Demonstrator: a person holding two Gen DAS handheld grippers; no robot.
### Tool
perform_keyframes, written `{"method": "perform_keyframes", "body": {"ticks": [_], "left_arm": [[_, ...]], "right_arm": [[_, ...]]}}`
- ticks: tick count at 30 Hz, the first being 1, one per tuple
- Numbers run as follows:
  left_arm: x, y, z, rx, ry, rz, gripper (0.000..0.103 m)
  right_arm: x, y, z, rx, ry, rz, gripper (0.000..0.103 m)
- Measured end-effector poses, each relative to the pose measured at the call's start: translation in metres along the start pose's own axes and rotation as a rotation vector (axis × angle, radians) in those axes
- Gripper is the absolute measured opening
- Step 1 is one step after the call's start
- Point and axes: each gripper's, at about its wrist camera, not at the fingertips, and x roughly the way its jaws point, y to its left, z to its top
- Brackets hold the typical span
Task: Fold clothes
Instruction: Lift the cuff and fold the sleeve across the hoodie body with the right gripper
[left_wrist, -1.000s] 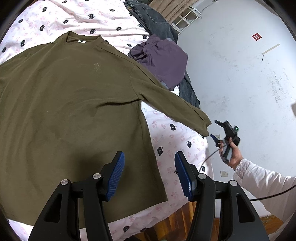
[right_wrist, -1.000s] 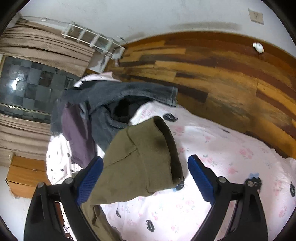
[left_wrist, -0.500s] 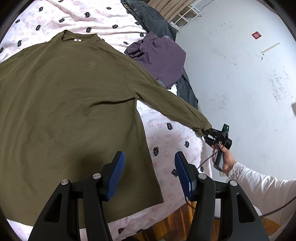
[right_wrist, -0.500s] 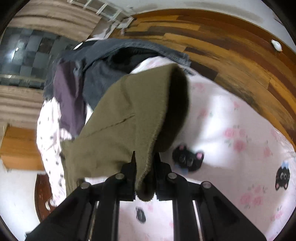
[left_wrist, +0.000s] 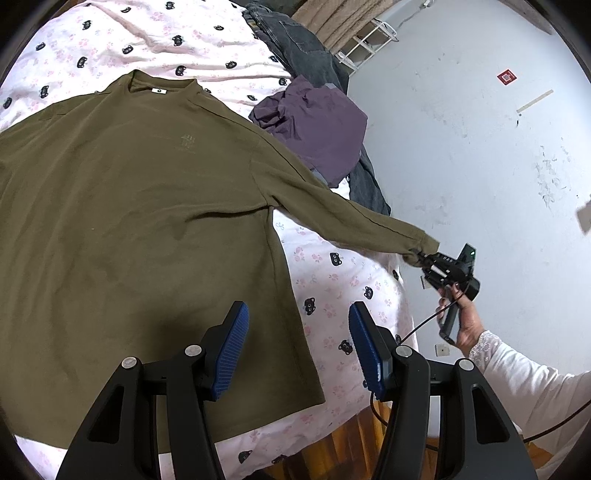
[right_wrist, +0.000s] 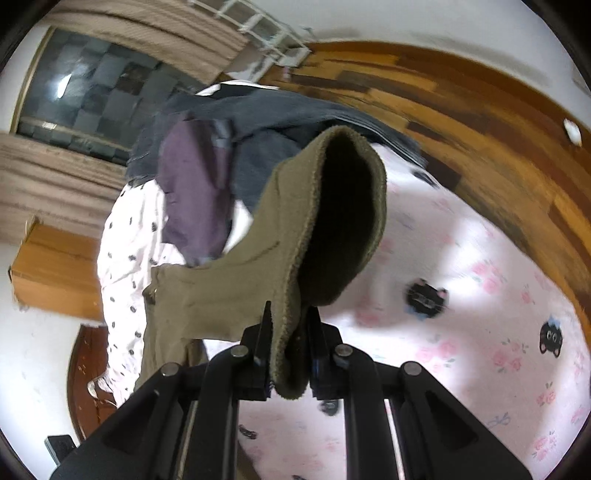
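a: how many garments are lying on the white cat-print bedsheet (left_wrist: 332, 280)?

b: three: one olive-green long-sleeved sweatshirt (left_wrist: 129, 206) spread flat, one crumpled purple top (left_wrist: 321, 129), one pair of dark denim jeans (left_wrist: 303, 51).

a: and the two claws?

b: the left gripper (left_wrist: 295, 347) is hovering released over the hem. the right gripper (right_wrist: 288, 343) is clenching the olive cuff (right_wrist: 332, 221).

a: anything only one view is giving?

b: the right wrist view is showing the cuff's open mouth; the left one is showing the collar pointing away, the sleeve stretching rightwards.

The right tongs (right_wrist: 288, 343) pinch the olive sleeve cuff (right_wrist: 325, 229) above the patterned bedsheet (right_wrist: 461, 314).
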Motion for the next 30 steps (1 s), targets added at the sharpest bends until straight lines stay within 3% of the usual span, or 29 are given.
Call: {"method": "perform_keyframes", "body": {"ticks": [10, 17, 24, 30], "left_arm": [[-0.038, 0.039, -0.002, -0.048, -0.052, 0.001, 0.051], [-0.076, 0.086, -0.012, -0.101, -0.094, 0.019, 0.051], [-0.120, 0.144, -0.026, -0.175, -0.144, 0.055, 0.051], [-0.149, 0.190, -0.040, -0.243, -0.176, 0.087, 0.051]], "right_arm": [[-0.007, 0.145, -0.016, -0.271, 0.010, 0.042, 0.014], [0.035, 0.277, -0.049, -0.485, 0.068, 0.123, 0.014], [0.135, 0.422, -0.121, -0.728, 0.227, 0.202, 0.014], [0.256, 0.512, -0.237, -0.874, 0.437, 0.241, 0.014]]}}
